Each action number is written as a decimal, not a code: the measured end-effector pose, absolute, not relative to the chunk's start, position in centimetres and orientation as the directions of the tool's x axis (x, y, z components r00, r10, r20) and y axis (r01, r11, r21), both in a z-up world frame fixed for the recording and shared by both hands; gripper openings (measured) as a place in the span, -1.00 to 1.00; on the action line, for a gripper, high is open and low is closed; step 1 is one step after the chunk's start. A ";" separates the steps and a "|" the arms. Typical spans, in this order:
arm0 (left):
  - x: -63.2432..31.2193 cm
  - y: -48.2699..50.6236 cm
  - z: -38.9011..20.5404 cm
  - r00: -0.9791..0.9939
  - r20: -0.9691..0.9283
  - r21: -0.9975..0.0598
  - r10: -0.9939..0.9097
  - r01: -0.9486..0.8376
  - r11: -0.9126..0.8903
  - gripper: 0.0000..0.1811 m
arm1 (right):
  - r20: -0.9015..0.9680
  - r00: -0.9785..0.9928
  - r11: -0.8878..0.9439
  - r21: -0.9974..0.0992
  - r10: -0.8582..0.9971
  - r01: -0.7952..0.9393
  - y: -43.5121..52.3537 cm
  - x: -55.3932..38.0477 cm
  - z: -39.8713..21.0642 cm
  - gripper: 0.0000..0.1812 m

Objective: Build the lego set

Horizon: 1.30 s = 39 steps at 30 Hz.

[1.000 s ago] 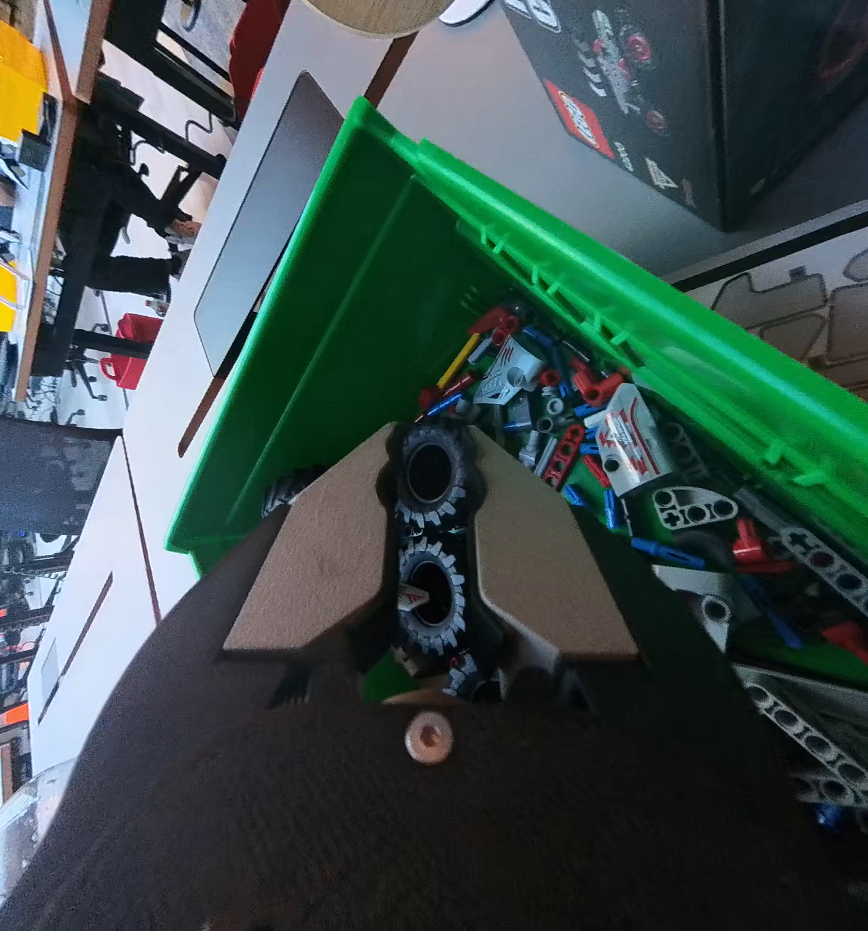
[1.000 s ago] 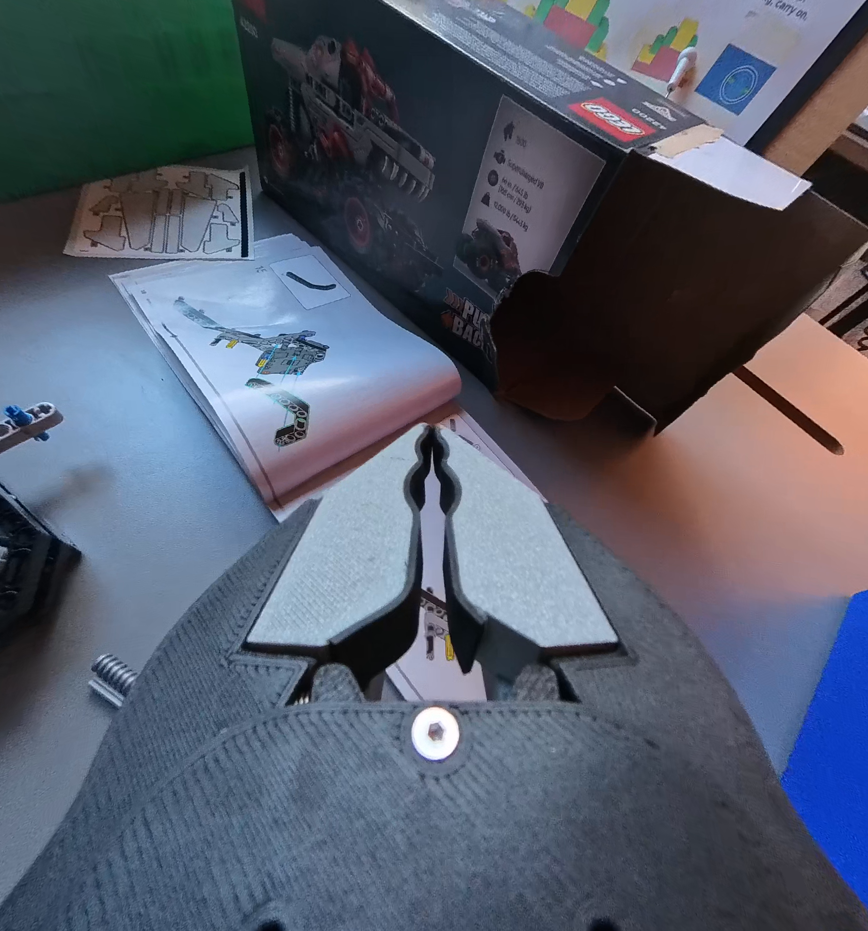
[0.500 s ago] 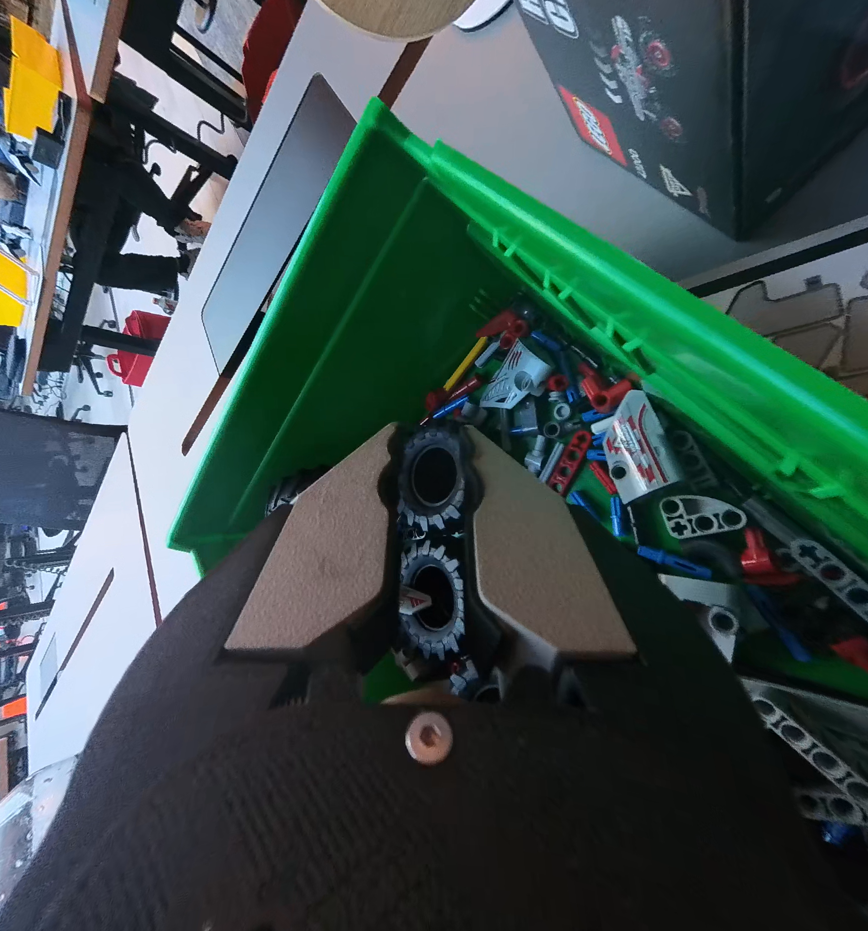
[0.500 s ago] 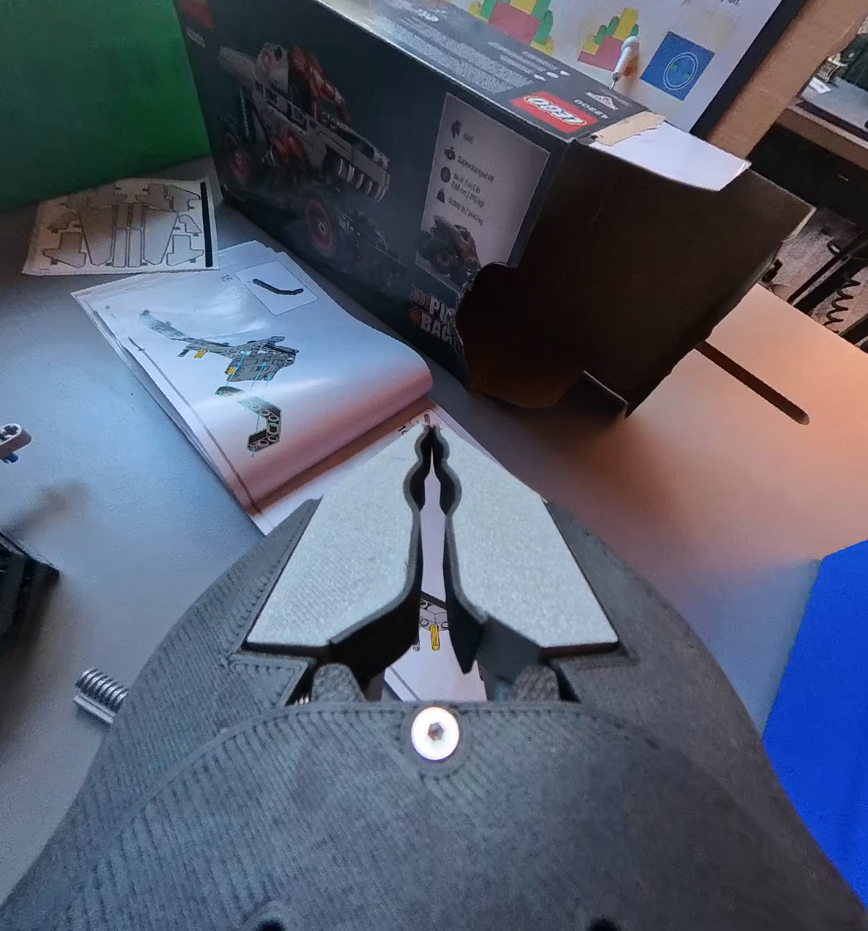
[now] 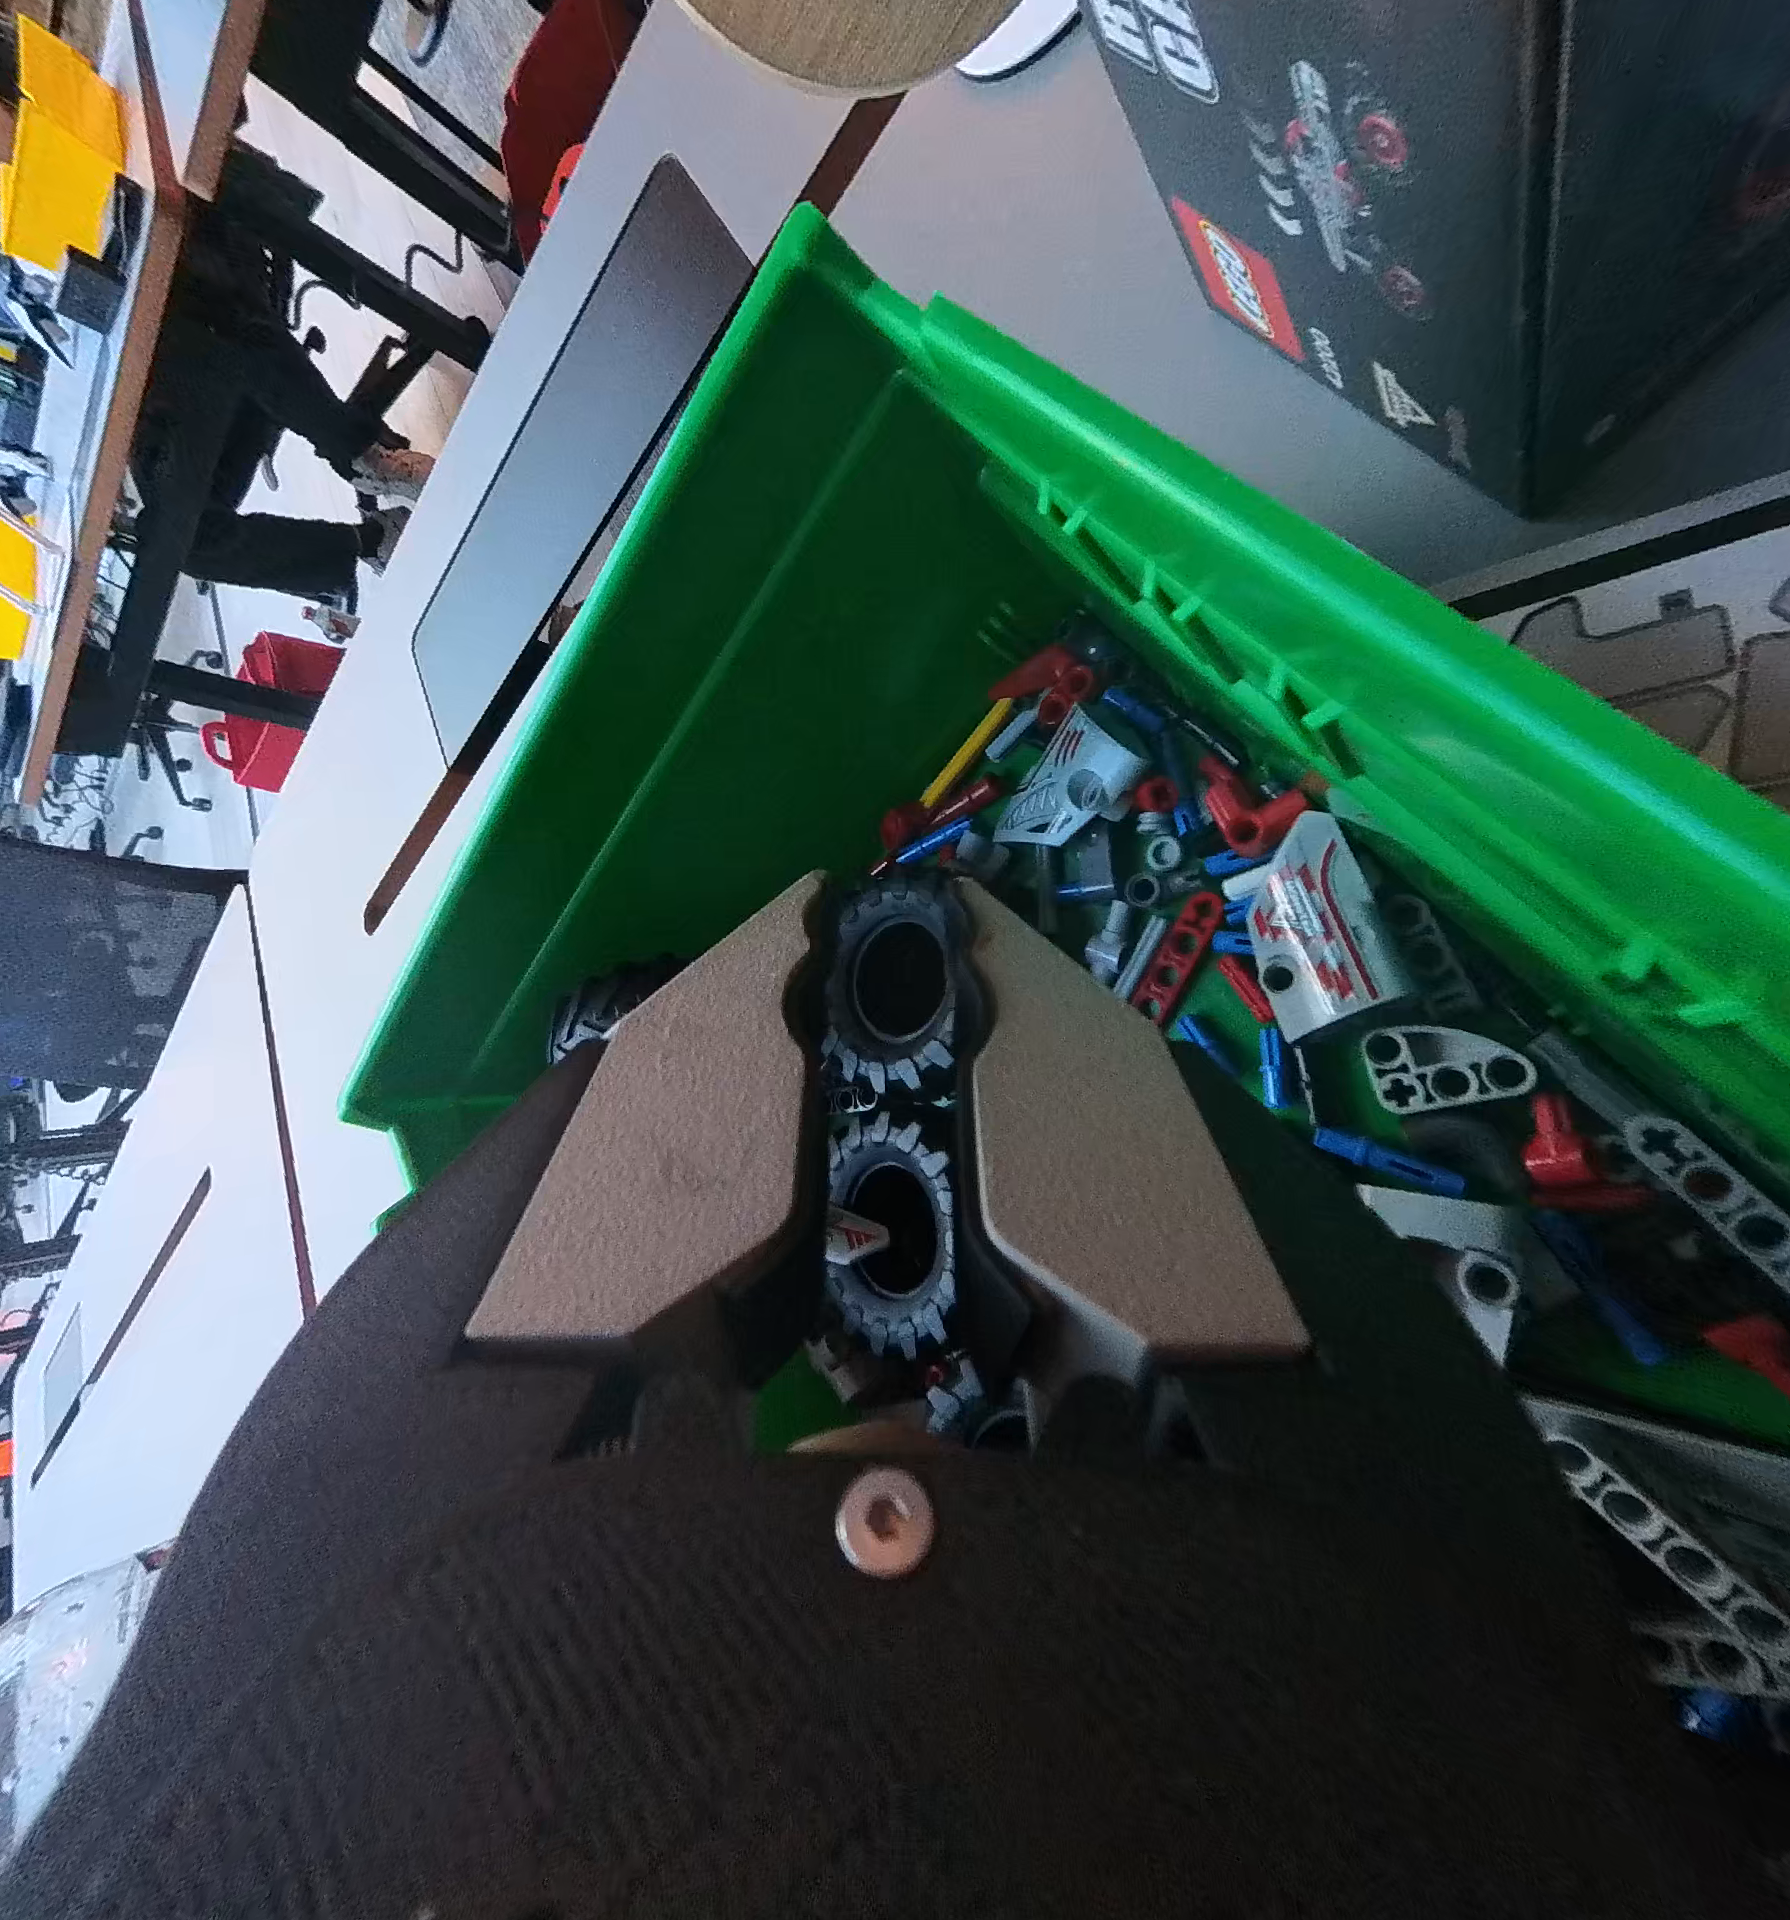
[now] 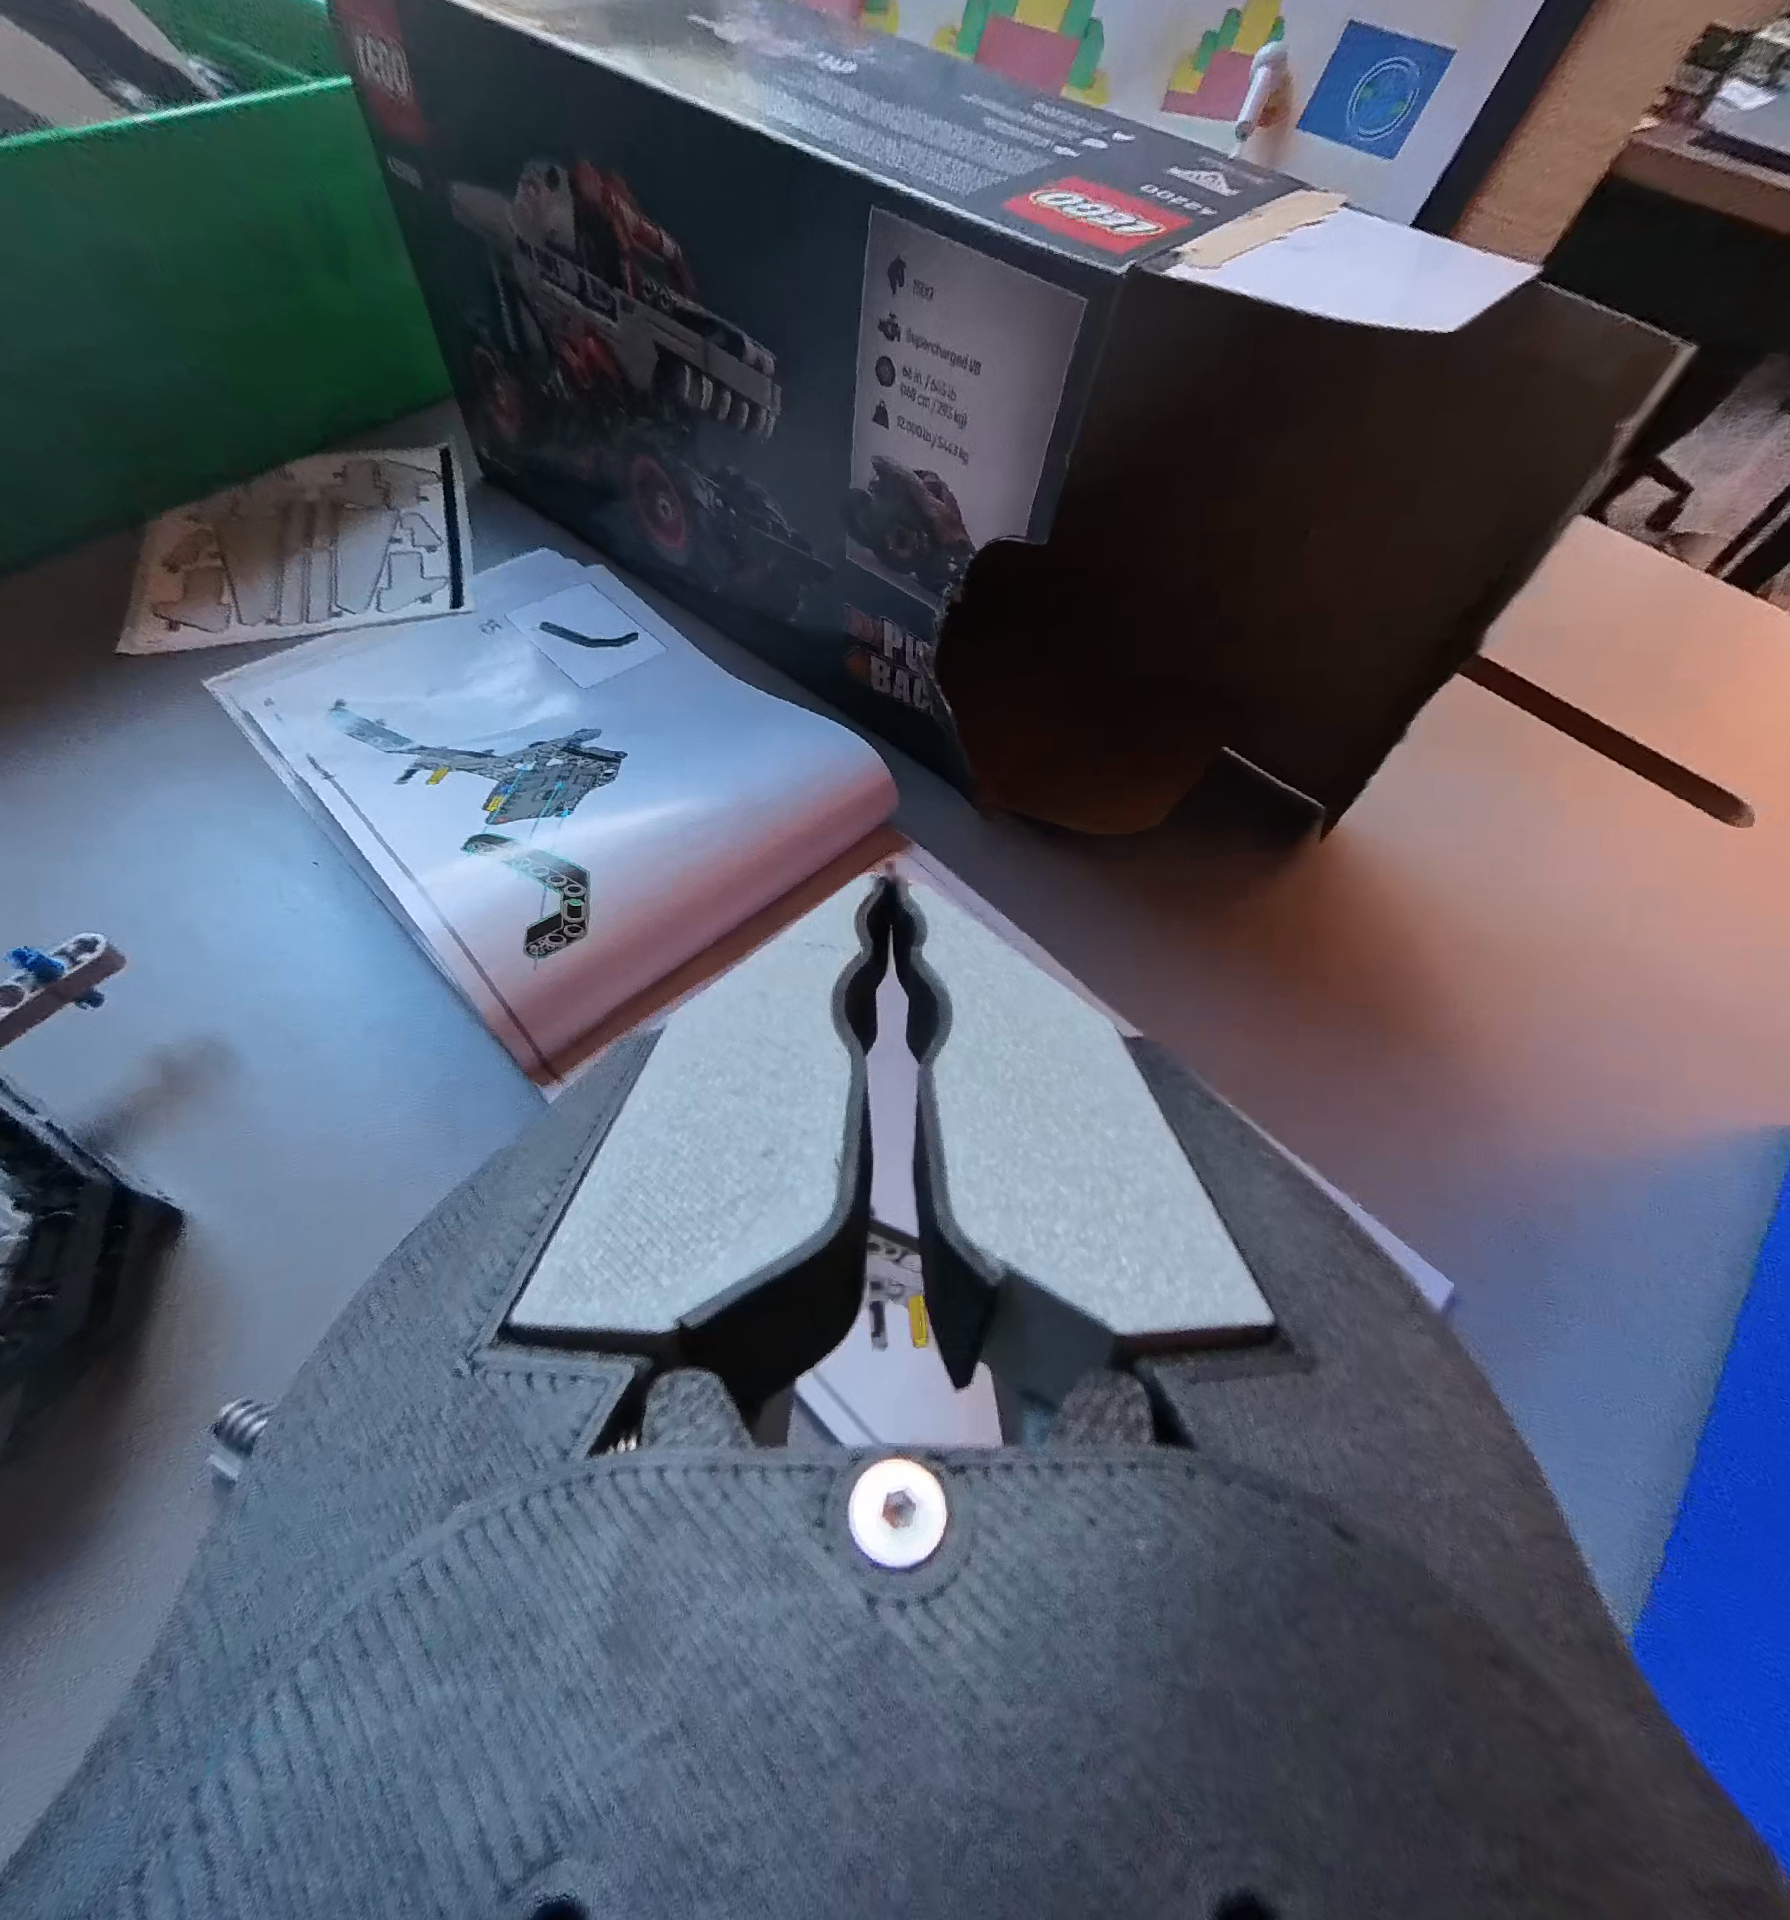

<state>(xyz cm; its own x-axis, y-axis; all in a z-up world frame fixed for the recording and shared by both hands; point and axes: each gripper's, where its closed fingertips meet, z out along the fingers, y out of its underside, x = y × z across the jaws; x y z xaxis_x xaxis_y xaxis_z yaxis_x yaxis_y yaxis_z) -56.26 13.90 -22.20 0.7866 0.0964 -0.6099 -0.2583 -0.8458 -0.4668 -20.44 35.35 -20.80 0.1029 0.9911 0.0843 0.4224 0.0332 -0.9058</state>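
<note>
Black tyre [image 5: 896,977] pinched in left gripper [image 5: 893,909] above green bin [image 5: 662,665], apparently for fetching | right gripper [image 6: 891,904] closed, empty, parked over manual [image 6: 579,790].

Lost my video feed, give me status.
Left hand-held gripper shut on black rubber tyre over green plastic bin. Right hand-held gripper shut, empty, above open instruction booklet. Nothing blocking.

- You have one green bin [image 5: 725,644] holding loose parts too many to count.
- You can see two black tyres [image 5: 899,977] between the fingers, and part of a third [image 5: 595,1013] beside them.
- You have one set box [image 6: 870,343], one instruction booklet [image 6: 600,790], one sticker sheet [image 6: 319,551] and one partial assembly [image 6: 8,1164].
</note>
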 end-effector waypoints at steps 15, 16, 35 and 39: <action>-56.2 13.9 -22.3 0.785 -0.613 -0.460 0.088 -0.264 -0.848 -0.81 | 0.140 0.181 0.067 -0.930 0.974 0.360 36.5 -20.0 -19.3 -1.00; -56.2 13.9 -22.3 0.786 -0.613 -0.460 0.088 -0.264 -0.848 -0.82 | 0.139 0.178 0.067 -0.930 0.974 0.361 36.4 -20.0 -19.3 -1.00; -55.9 14.0 -22.1 0.789 -0.608 -0.472 0.091 -0.267 -0.841 -1.00 | 0.174 0.200 0.089 -0.923 0.964 0.375 36.8 -20.1 -19.4 -0.98; -55.9 14.0 -22.1 0.788 -0.609 -0.470 0.090 -0.268 -0.841 -0.98 | 0.160 0.222 0.071 -0.929 0.962 0.364 37.3 -19.9 -19.3 -0.92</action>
<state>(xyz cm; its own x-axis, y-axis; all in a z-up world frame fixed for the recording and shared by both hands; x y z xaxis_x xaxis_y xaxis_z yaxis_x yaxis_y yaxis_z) -55.93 14.04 -22.13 0.7882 0.0895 -0.6088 -0.2679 -0.8408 -0.4705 -19.90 37.28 -19.28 0.2223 0.9617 0.1603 0.3644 0.0706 -0.9286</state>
